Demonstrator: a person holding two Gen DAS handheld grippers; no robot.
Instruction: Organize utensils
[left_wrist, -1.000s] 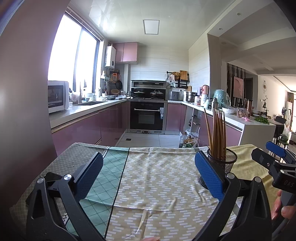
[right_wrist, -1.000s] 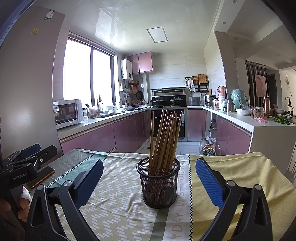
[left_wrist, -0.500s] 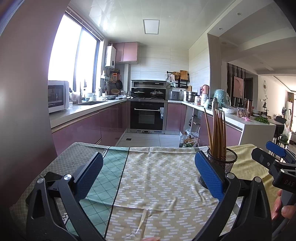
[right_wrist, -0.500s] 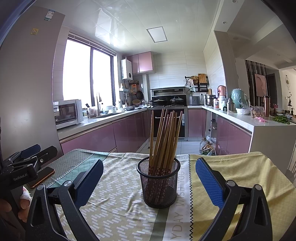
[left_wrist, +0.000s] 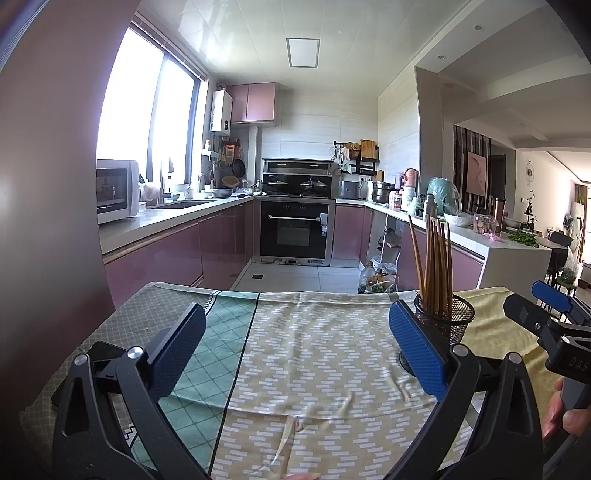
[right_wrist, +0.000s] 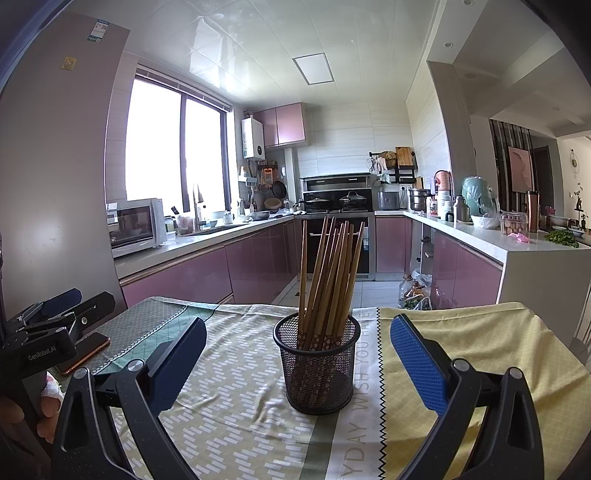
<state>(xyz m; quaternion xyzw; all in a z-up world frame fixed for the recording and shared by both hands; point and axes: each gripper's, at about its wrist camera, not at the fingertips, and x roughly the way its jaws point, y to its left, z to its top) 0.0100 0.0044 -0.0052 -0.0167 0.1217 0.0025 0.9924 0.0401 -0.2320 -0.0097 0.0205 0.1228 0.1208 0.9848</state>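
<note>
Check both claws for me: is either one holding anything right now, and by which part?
Nothing is held. The left claw and right claw are open; the wooden chopsticks stand in the black mesh cup.

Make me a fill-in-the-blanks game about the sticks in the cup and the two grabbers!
1. The chopsticks stand in a black ____ cup.
2. Both the left gripper and the right gripper are wide ____.
3. The cup sits on a ____, not on bare wood.

Missing words: mesh; open; tablecloth
</note>
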